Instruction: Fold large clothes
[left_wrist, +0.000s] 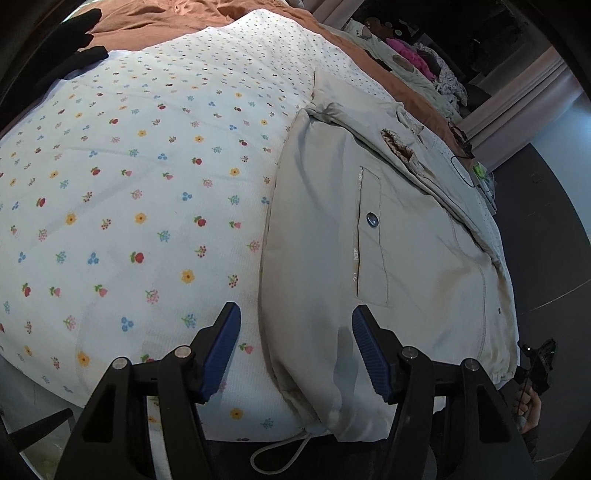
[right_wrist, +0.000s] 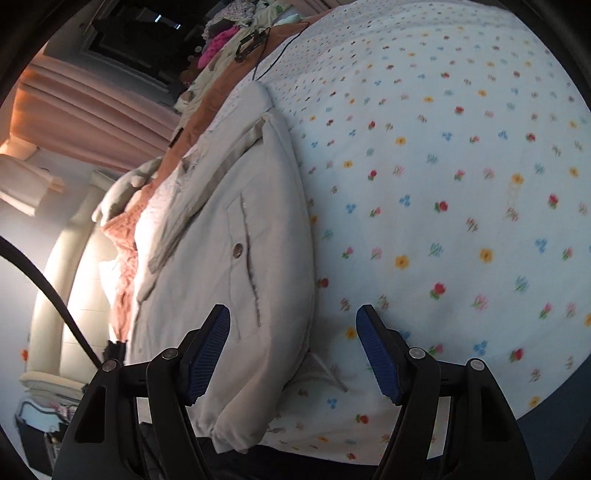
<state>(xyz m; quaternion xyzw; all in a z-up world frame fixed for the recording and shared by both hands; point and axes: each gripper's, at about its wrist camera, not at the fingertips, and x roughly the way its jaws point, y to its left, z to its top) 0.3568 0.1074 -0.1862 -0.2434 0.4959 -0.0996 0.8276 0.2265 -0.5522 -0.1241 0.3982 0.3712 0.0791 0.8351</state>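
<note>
Left wrist: beige jacket (left_wrist: 388, 240) folded lengthwise, pocket up.

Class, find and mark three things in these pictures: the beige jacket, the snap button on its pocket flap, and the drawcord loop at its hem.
beige jacket (left_wrist: 424, 258), left wrist view, on its front panel beside the pocket.
snap button (left_wrist: 372, 220), left wrist view, on the button's centre.
drawcord loop (left_wrist: 273, 461), left wrist view, on the hanging cord below the hem.

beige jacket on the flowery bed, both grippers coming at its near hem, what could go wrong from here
1. The beige jacket lies partly folded, so the open left gripper may pinch only the top layer and undo the fold.
2. The drawstring dangles off the bed edge and could snag.
3. The right gripper straddles jacket edge and floral sheet; it might grab the sheet too.
</note>
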